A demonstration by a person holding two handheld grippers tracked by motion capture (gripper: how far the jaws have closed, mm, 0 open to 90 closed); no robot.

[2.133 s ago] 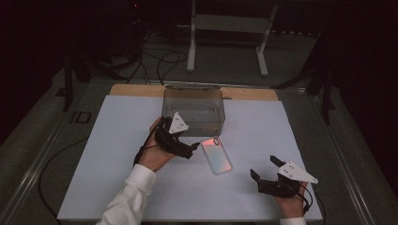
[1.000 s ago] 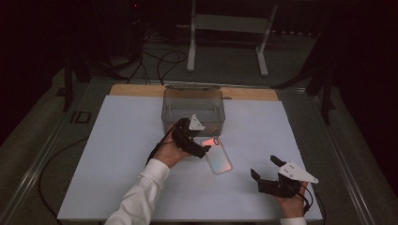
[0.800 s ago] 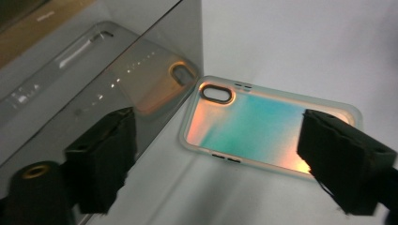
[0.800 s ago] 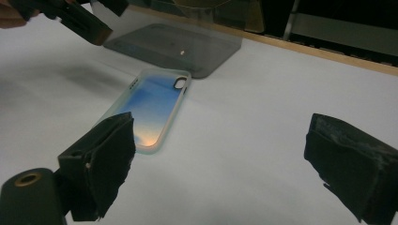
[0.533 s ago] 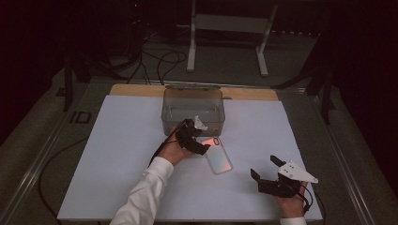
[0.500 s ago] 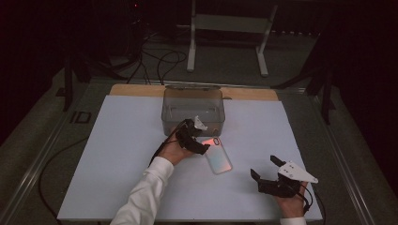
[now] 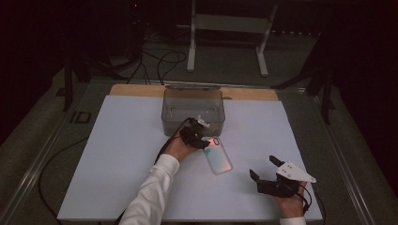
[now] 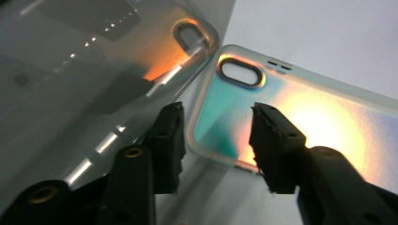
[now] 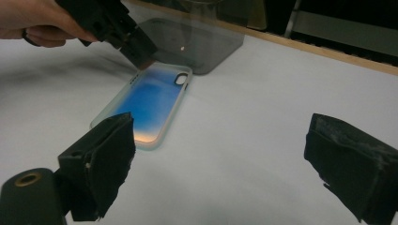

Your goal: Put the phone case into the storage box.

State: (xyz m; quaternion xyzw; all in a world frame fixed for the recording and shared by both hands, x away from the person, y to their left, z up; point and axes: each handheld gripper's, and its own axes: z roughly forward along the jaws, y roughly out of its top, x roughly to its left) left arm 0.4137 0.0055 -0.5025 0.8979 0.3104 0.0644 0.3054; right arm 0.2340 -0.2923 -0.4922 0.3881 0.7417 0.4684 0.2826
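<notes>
A translucent iridescent phone case (image 7: 219, 158) lies flat on the white table (image 7: 117, 154), just in front of a clear plastic box (image 7: 193, 108). My left gripper (image 7: 207, 141) is lowered onto the case's camera-hole end. In the left gripper view its jaws have just been closing and straddle the long edge of the case (image 8: 305, 117): one pad outside the rim, one over the case, with a gap still showing. The left gripper (image 8: 213, 124) sits close against the box wall (image 8: 70, 70). My right gripper (image 7: 262, 166) rests open at the front right, nothing between its jaws, facing the case (image 9: 152, 101).
A wooden strip (image 7: 244, 93) runs along the table's far edge behind the box. A white stand (image 7: 225, 28) and cables lie on the dark floor beyond. Bare white table spreads to the left and to the right of the case.
The left hand has moved right and down from beside the box to the case's far end, and its jaws have narrowed. The right gripper has stayed put.
</notes>
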